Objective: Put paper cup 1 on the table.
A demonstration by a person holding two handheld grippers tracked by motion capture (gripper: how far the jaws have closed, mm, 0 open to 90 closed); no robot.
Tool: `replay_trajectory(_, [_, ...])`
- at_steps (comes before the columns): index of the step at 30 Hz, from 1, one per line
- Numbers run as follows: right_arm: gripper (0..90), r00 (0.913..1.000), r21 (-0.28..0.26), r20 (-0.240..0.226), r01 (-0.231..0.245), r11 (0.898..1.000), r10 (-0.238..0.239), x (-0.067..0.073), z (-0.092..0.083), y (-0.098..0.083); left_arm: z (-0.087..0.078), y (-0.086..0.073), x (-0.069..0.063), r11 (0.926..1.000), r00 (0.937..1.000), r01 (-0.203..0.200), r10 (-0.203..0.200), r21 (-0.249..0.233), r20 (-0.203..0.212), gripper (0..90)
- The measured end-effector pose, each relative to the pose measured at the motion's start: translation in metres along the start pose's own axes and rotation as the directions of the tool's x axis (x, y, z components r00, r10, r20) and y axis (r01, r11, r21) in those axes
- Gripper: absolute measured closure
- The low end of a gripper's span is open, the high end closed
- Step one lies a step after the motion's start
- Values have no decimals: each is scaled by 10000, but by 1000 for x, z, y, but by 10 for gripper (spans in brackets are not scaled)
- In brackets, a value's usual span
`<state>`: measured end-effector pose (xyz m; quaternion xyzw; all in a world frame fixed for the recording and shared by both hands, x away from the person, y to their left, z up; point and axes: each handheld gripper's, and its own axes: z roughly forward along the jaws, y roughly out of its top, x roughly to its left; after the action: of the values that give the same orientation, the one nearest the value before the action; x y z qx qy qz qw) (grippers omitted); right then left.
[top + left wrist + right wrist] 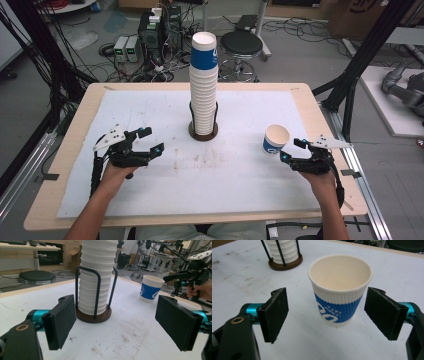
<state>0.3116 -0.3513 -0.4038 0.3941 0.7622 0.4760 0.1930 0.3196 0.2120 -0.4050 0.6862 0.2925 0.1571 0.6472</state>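
Observation:
A tall stack of white ribbed paper cups, topped by a blue-banded one, stands in a wire holder on a round wooden base at the table's middle. The stack rises just beyond my left gripper, which is open with nothing between its jaws. A single blue-and-white cup stands upright on the white sheet at the right. My right gripper sits just behind that cup. It is open, with its pads apart from the cup's sides. My left gripper rests at the left.
The white sheet covers a wooden table. Off the table's far edge are a black stool, electronics boxes and cables on the floor. A dark frame post stands at the right.

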Motion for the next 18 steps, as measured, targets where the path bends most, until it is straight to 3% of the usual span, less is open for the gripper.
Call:
replay_trajectory(5, [200, 9993, -504, -89, 367, 9981, -372, 16, -5, 16, -3, 4, 0, 9999, 9999, -160, 160, -30, -22, 168])
replay_trajectory(11, [200, 9982, -682, -383, 434, 9967, -461, 25, -1, 25, -10, 9, 3, 9997, 9997, -170, 167, -185, -188, 168])
replay_trajectory(18, [200, 9978, -868, -403, 491, 9950, -528, 31, 5, 28, -13, 11, 7, 9997, 9995, -137, 131, -197, -293, 167])
